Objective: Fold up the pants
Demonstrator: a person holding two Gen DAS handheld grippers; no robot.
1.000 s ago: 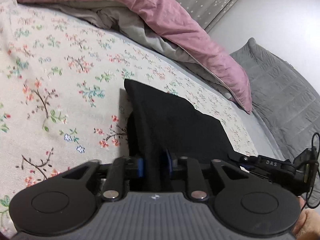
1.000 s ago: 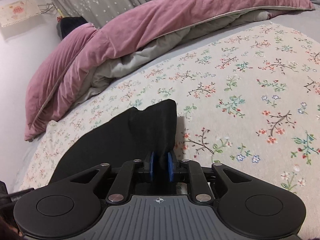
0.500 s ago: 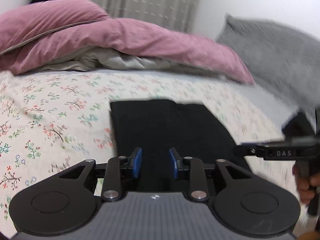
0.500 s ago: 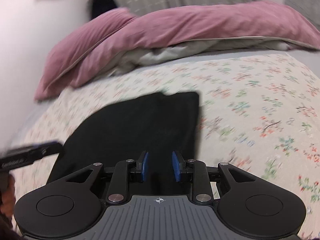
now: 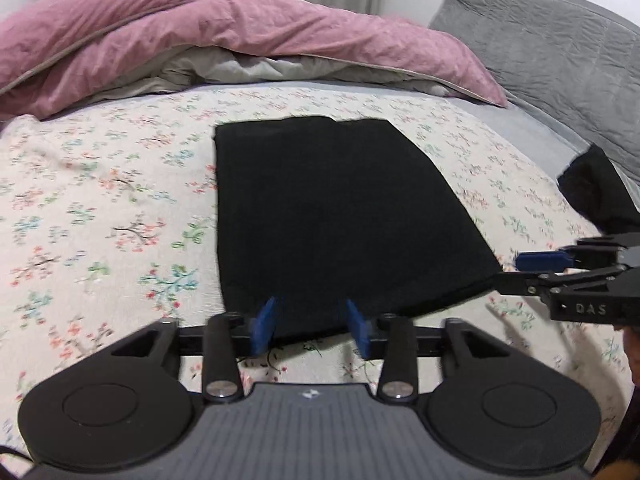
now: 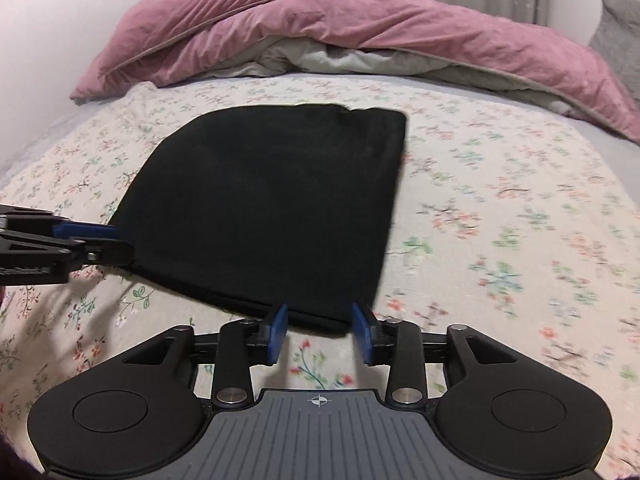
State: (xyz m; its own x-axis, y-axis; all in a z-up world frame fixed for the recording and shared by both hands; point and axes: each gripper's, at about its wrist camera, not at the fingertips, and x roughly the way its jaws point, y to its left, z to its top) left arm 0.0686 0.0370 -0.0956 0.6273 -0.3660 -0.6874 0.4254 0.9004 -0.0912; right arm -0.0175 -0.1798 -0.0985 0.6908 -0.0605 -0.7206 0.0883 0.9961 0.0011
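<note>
The black pants [image 5: 332, 216] lie folded into a flat rectangle on the floral bedspread [image 5: 100, 200]; they also show in the right wrist view [image 6: 272, 208]. My left gripper [image 5: 310, 326] is open and empty, just in front of the near edge at its left corner. My right gripper [image 6: 322, 330] is open and empty, just in front of the near edge at its right corner. Each gripper shows from the side in the other's view: the right gripper [image 5: 536, 260] and the left gripper [image 6: 86, 234], both beside the pants' edge.
A pink and grey duvet [image 5: 240, 44] is bunched along the far side of the bed. A grey quilted pillow [image 5: 560, 52] lies at the far right. Another black garment [image 5: 600, 196] lies on the bed's right edge.
Both grippers were shut on the pants' fabric and held it up. They laid it down flat, opened, and drew back to the near edge.
</note>
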